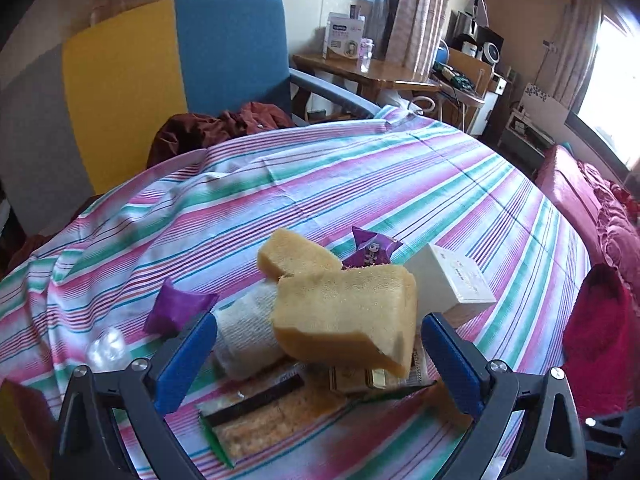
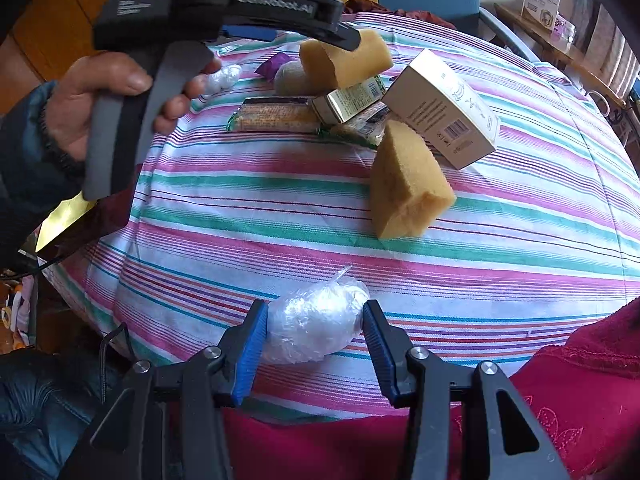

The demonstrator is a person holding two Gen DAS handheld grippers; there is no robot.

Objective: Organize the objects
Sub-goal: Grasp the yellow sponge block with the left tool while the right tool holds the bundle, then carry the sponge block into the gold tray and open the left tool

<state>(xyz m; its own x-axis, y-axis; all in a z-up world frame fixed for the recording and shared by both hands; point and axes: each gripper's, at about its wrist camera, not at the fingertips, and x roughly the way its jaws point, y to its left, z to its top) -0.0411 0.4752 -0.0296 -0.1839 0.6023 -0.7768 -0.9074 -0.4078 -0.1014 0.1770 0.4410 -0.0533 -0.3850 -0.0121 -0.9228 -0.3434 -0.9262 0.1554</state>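
Setting: I am working over a desk covered in a striped cloth of pink, green and white, with a heap of small things at its far side.
Right tool: my right tool points steeply down and its blue pads are clenched on a white lump wrapped in clear plastic, one pad on each side. The lump sits low at the near edge of the cloth.
Left tool: my left tool is released, its jaws wide apart with nothing gripped. It hangs just over the heap, with a yellow sponge block and a rolled white cloth showing between its pads.
Left hand: in the right wrist view my left hand grips the grey handle, up at the far left.
The heap: a second yellow sponge piece stands apart, leaning by a white carton. Cracker packets, a small gold box and purple sweet wrappers lie close by.
Step in hand, my judgement: carry the wrapped lump to the other things while the left tool picks from the heap.
Doing it well: I would keep the right grip gentle, since plastic wrap slips and crushes. I would centre the left pads on one item only before closing, as the sponge overlaps the roll.
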